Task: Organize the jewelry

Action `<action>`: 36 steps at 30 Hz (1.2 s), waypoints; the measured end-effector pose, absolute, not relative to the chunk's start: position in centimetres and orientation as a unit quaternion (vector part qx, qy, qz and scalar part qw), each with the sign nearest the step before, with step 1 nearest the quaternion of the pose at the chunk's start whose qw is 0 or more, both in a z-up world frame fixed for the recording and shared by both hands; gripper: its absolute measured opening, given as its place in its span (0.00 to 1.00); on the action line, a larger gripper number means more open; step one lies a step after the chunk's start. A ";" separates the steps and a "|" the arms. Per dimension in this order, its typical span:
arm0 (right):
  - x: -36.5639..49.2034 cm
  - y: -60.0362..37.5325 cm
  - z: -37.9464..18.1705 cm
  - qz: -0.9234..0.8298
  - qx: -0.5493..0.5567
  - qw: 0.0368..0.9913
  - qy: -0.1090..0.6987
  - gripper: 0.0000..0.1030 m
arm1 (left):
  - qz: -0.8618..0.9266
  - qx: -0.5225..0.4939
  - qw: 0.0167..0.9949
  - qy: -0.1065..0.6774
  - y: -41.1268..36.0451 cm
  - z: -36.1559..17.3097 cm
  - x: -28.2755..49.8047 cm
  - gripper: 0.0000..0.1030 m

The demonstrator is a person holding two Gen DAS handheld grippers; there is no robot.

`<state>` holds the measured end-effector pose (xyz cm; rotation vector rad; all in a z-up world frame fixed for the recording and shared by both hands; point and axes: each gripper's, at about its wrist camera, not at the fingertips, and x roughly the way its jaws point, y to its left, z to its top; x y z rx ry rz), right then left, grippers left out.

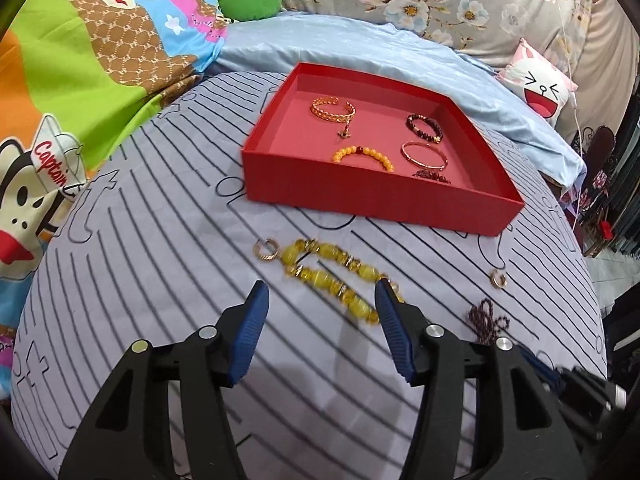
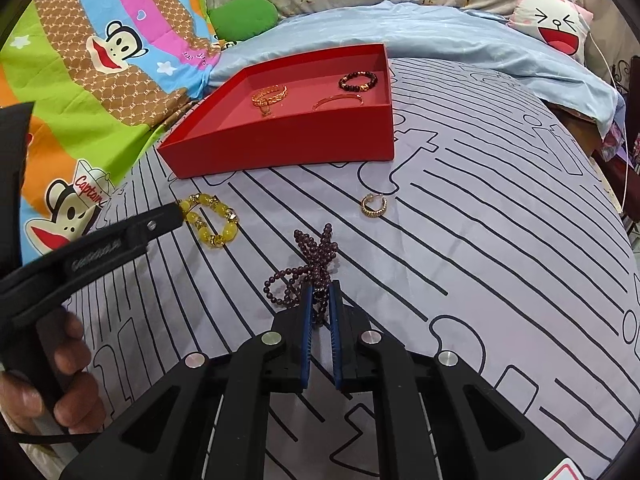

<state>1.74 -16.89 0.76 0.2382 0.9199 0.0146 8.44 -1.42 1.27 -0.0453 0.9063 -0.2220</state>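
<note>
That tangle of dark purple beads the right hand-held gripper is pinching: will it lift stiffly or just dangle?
The purple bead strand lies in loose crossed loops, so it will probably droop and swing. The right hand-held gripper pinches only a few beads, so the rest may trail over the striped sheet. Round beads could slip between the pads.

We count one open red cardboard tray [image 1: 360, 196] — five bracelets inside, two beaded bracelets and two gold hoop earrings outside.

Striped bedsheet [image 2: 500, 240]: red tray [image 2: 288, 140], loose jewelry [image 2: 374, 205].
</note>
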 end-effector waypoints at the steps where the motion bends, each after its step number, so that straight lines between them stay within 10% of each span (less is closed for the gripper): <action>1: 1.7 -16.9 0.8 0.007 0.114 0.889 0.443 0.08 | -0.107 -0.020 0.890 0.443 -1.8 1.0 8.9 0.51; 9: 1.9 -17.0 0.2 0.006 0.116 0.887 0.448 0.08 | -0.094 0.000 0.886 0.455 -2.9 -1.0 9.9 0.45; 18: 1.7 -16.7 0.2 0.009 0.118 0.886 0.448 0.08 | -0.096 0.005 0.889 0.447 -2.0 -1.0 9.2 0.10; 36: 0.0 -15.1 4.0 0.028 0.110 0.903 0.415 0.04 | -0.117 -0.005 0.888 0.445 -0.8 1.9 5.3 0.09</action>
